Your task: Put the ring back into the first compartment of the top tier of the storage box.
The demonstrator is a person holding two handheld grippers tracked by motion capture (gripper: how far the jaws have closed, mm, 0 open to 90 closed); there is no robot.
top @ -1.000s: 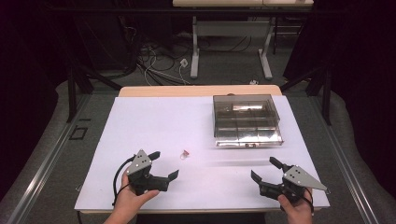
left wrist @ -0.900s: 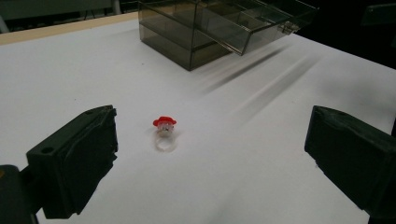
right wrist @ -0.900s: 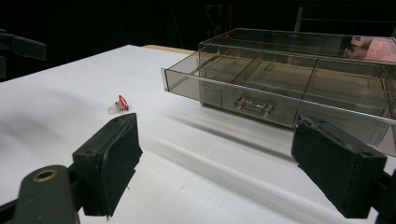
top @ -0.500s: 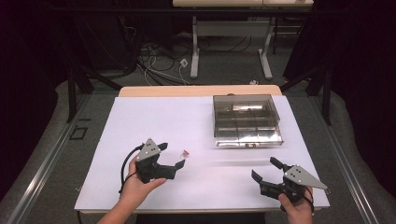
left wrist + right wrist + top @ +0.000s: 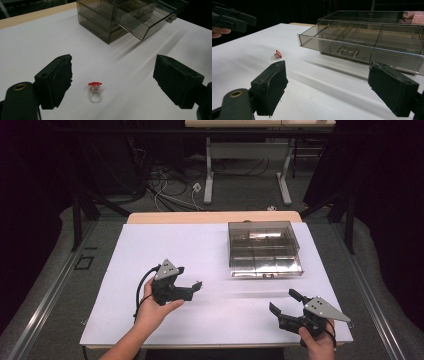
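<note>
A small clear ring with a red top [image 5: 95,87] lies on the white table [image 5: 210,245], a short way left of the box's front. My left gripper [image 5: 188,281] hovers right at the ring [image 5: 199,283]. In the left gripper view the ring sits low between the two black pads [image 5: 56,80], touching neither. These jaws have just been closing and still stand wide apart. My right gripper [image 5: 285,302] rests open near the front right edge with nothing between its pads [image 5: 272,87]. From there the ring [image 5: 277,54] lies off to the left.
A smoky clear drawer box [image 5: 263,249] stands at the back right with its lower drawer [image 5: 352,47] pulled out toward me. A wooden strip [image 5: 215,216] edges the table's far side. Table legs and cables are on the floor beyond.
My left gripper has moved right and a little away from the front edge, up to the ring, and its jaws have narrowed slightly. The right gripper has stayed put.
</note>
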